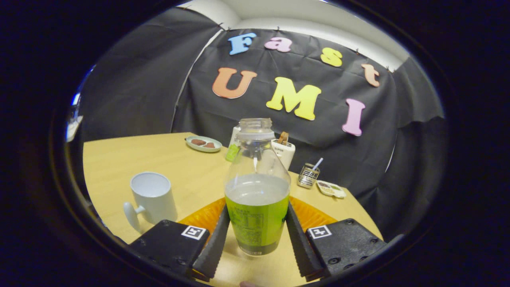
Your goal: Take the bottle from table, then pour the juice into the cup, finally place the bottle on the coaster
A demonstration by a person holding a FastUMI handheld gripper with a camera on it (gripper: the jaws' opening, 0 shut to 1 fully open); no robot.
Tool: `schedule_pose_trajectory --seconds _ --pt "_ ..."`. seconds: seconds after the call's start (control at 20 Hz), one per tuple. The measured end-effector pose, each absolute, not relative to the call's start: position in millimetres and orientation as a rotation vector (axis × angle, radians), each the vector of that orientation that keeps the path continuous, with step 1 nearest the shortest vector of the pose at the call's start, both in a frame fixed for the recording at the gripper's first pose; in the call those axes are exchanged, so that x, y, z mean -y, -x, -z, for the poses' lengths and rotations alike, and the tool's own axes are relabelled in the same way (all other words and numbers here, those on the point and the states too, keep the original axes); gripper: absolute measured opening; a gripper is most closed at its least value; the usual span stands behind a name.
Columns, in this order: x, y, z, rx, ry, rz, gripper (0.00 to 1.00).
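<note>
Bottle (257, 191), half full, smooth and probably slippery, stands between your tongs (257, 235); both fingers press its labelled lower body, a sound hold.

Tool (257, 233) fingers clamped on bottle (257, 191)

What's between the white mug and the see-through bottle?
Bare wooden table and an orange coaster's edge, in the gripper view. The hand-held gripper grips the clear green-labelled bottle.
</note>
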State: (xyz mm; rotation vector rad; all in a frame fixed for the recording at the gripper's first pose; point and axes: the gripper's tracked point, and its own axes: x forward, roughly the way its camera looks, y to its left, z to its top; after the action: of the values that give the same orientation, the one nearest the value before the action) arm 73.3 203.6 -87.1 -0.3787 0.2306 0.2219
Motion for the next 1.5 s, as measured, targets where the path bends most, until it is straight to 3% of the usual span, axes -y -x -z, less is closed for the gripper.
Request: schedule_pose_trajectory --seconds 0.65,1.5 --pt "-222 -97 83 -0.098 0.994 -0.153 0.79" --pt "-252 -98 58 0.071 1.390 -0.098 0.78"
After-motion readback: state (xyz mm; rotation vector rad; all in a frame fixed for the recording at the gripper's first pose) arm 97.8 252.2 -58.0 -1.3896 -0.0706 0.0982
